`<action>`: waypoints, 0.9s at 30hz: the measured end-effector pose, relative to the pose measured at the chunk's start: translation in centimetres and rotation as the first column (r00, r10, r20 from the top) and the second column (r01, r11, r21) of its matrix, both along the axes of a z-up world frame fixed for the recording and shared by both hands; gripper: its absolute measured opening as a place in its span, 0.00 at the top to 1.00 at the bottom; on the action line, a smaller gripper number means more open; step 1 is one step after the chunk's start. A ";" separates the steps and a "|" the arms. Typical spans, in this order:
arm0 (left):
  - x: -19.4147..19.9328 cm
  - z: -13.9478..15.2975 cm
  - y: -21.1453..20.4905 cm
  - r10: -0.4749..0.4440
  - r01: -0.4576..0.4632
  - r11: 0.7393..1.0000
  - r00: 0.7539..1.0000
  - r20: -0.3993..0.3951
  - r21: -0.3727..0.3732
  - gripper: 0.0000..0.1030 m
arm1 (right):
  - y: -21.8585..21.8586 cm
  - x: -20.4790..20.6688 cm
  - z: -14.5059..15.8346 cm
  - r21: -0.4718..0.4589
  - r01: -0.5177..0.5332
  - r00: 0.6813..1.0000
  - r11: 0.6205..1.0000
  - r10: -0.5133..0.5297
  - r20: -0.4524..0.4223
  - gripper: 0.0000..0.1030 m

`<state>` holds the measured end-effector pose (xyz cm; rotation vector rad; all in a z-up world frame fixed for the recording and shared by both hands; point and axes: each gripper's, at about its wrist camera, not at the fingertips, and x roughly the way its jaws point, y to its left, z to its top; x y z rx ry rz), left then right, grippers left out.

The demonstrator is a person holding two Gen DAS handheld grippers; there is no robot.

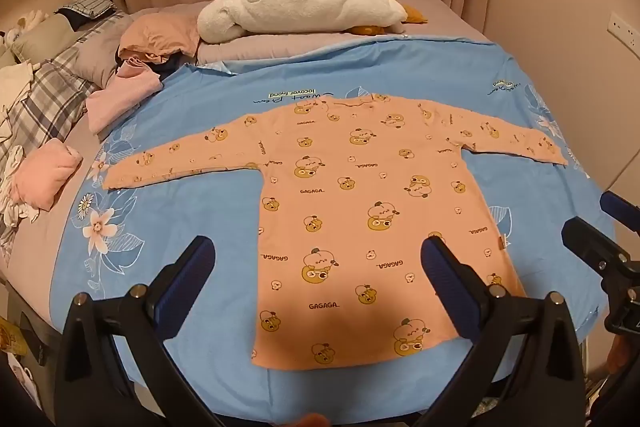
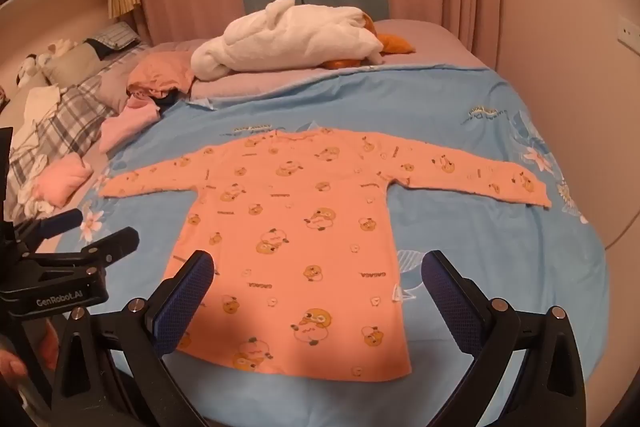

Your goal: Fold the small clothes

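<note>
On the blue floral sheet, peach cartoon-print long-sleeved shirt lies flat, unfolded. Left gripper and right gripper gape wide, empty. Advice: pinch sleeve cuffs first, fold inward squarely.

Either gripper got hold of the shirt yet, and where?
No. The left gripper and right gripper are both open and empty, near the hem of the shirt, which lies flat with sleeves spread on the blue sheet.

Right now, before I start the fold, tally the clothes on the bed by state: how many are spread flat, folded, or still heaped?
Spread flat: 1, the orange shirt
Folded pink bundles: 2, one near, one farther back
Loose heap: 1, the pile; its piece count cannot be told
Total: 4
</note>
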<state>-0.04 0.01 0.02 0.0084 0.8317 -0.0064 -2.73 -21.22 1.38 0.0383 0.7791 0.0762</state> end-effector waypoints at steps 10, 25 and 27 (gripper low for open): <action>-0.3 -0.1 -0.3 -0.011 0.011 1.000 1.000 -0.006 -0.004 0.00 | 0.3 -0.2 0.2 0.005 -0.003 1.000 1.000 0.003 0.001 0.00; 0.0 0.1 -0.8 -0.019 0.019 1.000 1.000 -0.013 0.003 0.00 | 0.3 -0.2 0.1 0.005 -0.004 1.000 1.000 0.004 0.002 0.00; 0.0 0.1 -0.8 -0.020 0.020 1.000 1.000 -0.013 0.003 0.00 | 0.6 -0.2 0.0 0.004 -0.007 1.000 1.000 0.007 0.001 0.00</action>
